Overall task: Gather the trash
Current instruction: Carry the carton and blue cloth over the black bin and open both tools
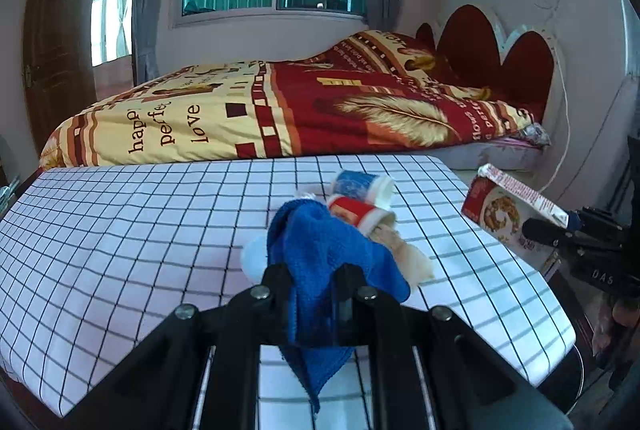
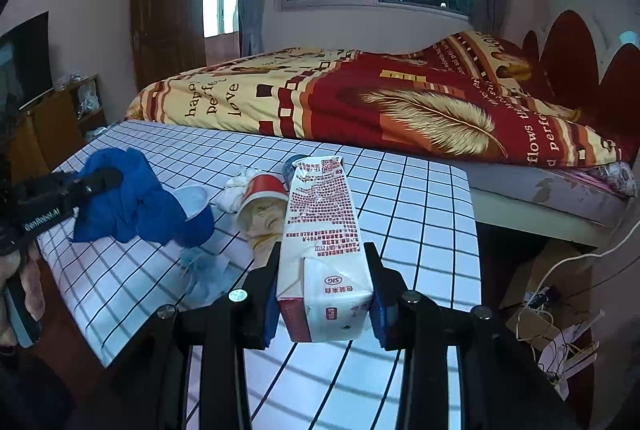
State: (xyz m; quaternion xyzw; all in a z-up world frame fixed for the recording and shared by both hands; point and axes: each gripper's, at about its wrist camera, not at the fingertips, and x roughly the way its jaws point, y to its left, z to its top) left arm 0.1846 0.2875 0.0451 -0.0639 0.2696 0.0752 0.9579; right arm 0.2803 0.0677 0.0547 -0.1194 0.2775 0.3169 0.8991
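My left gripper (image 1: 314, 272) is shut on a blue cloth (image 1: 320, 250) and holds it over the checked table (image 1: 120, 230). My right gripper (image 2: 324, 258) is shut on a white and red milk carton (image 2: 322, 242), held above the table's right part; the carton also shows in the left wrist view (image 1: 508, 210). On the table lie a red paper cup (image 2: 264, 190), a blue paper cup (image 1: 360, 186), crumpled tissue (image 2: 236, 190), a blue plastic cup (image 2: 196, 214) and a bluish wrapper (image 2: 204, 270). The cloth and left gripper show at left in the right wrist view (image 2: 124, 194).
A bed with a red and yellow quilt (image 1: 280, 102) stands right behind the table. To the table's right, a floor gap holds a cardboard box with cables (image 2: 548, 302). A wooden cabinet with a TV (image 2: 40, 110) stands at far left.
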